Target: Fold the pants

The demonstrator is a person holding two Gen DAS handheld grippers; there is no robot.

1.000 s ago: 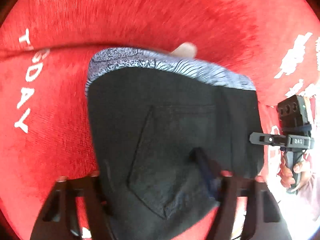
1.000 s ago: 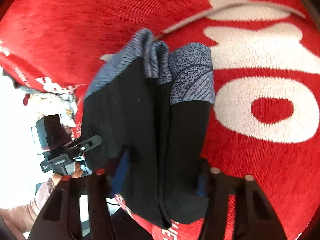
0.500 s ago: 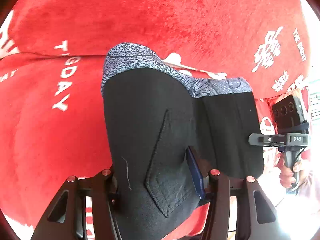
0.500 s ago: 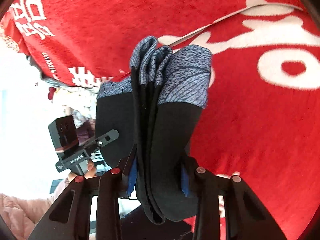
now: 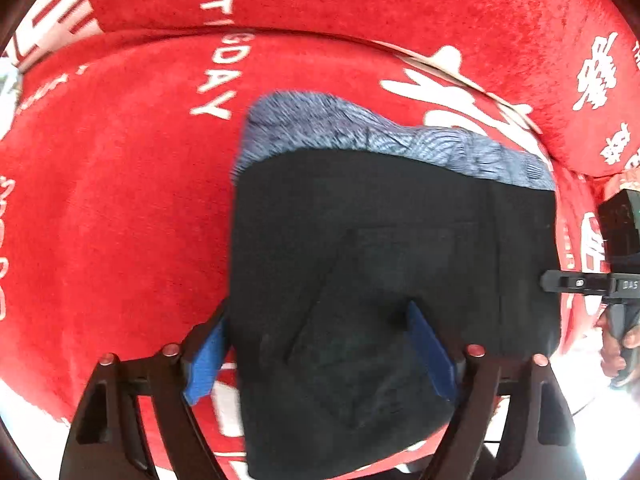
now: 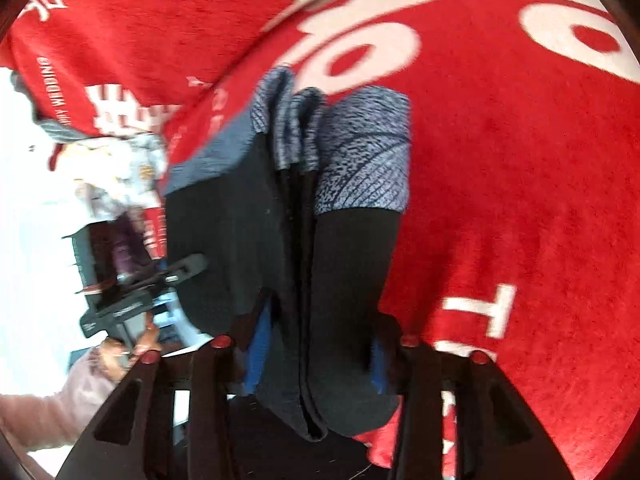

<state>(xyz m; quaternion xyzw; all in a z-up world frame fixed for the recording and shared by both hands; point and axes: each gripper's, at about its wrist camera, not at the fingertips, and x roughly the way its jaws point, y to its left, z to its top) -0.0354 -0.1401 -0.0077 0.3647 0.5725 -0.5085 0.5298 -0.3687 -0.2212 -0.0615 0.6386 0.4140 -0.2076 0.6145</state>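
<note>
- Folded black fabric pants (image 5: 384, 280), grey patterned waistband: my left gripper (image 5: 320, 344) and right gripper (image 6: 316, 344) each clamp them.
- Red plush blanket (image 5: 120, 200), white lettering "DAY".

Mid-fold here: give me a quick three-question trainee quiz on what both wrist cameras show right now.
1. True or false: the left claw has let go of the pants.
2. Which color is the patterned waistband? A) blue-grey B) yellow C) green
3. Fill in: the right claw pinches several stacked ____ of fabric, seen edge-on above the red blanket.

Key: 1 false; 2 A; 3 layers.
</note>
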